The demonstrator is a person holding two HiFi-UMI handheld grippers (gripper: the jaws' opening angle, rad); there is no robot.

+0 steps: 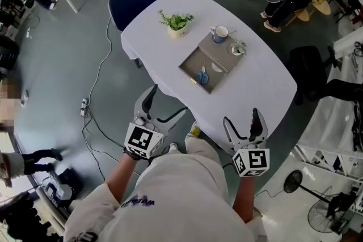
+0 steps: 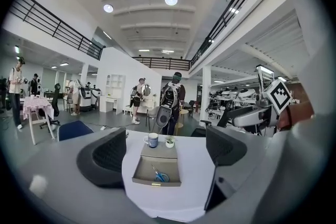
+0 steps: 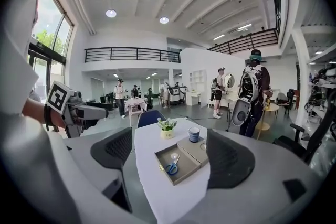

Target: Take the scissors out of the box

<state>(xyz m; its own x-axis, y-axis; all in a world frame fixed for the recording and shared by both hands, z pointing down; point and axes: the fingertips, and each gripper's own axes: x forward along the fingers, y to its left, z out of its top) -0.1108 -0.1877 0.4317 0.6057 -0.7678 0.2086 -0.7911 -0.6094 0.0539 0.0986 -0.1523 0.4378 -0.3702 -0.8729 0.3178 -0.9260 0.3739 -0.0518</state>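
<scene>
A shallow grey box (image 1: 191, 65) lies on the white-clothed table (image 1: 170, 42), its near half uncovered. Blue-handled scissors (image 1: 202, 77) lie inside it, near the front wall; they also show in the left gripper view as scissors (image 2: 160, 177) in the box (image 2: 143, 169), and in the right gripper view as scissors (image 3: 172, 166) in the box (image 3: 188, 164). My left gripper (image 1: 167, 102) hangs open and empty off the table's near edge. To its right, my right gripper (image 1: 243, 119) is likewise open with nothing between its fingers. Both point at the box from a distance.
A potted plant (image 1: 176, 22), a blue-and-white mug (image 1: 219, 34) and a small glass item (image 1: 237, 48) stand behind the box. A blue chair (image 1: 131, 0) sits at the table's far left end. Cables cross the floor (image 1: 85, 107); a fan (image 1: 293, 181) stands at right.
</scene>
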